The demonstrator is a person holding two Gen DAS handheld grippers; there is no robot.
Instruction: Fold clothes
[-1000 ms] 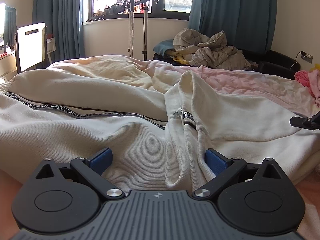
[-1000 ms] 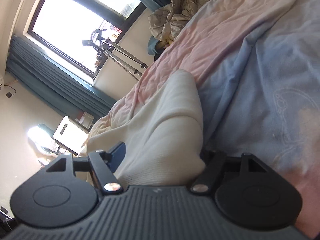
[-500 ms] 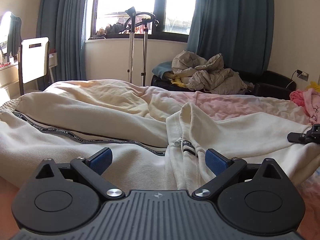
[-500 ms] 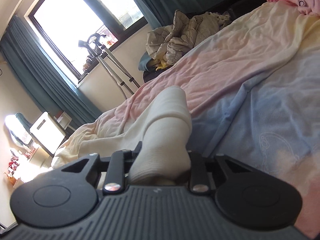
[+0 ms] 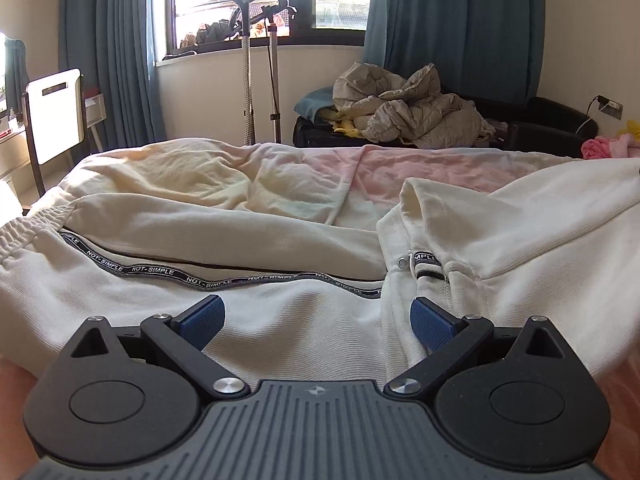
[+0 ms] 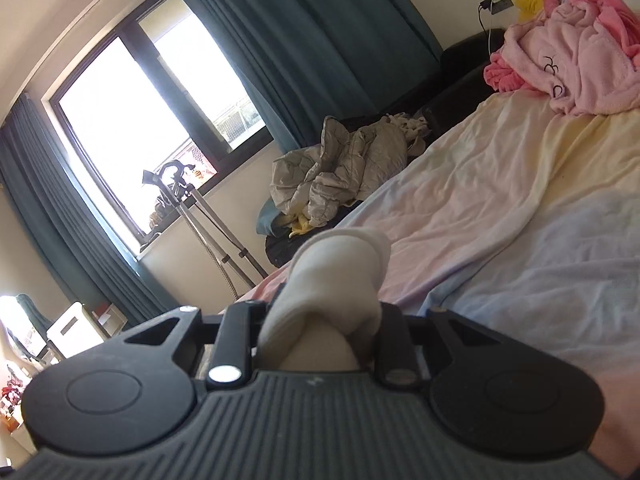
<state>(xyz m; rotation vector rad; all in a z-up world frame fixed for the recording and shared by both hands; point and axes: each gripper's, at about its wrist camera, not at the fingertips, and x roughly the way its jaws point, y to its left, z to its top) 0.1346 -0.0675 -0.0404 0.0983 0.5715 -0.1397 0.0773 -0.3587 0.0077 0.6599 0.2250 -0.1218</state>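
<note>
A home bedroom: a bed (image 5: 280,176), teal curtains (image 5: 452,20), a heaped quilt (image 5: 408,112).

The bunched cream garment (image 6: 332,280) hides the right gripper's (image 6: 320,332) fingers (image 6: 234,332) at their tips.

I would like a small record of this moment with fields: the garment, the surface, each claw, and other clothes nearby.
garment: cream hoodie, spread on the bed, printed tape along its zip
surface: pastel bedsheet
left claw: open, over the hoodie, gripping nothing
right claw: shut on a bunched sleeve end, raised off the sheet
other clothes: pink robe on the bed; beige jacket piled under the window
</note>
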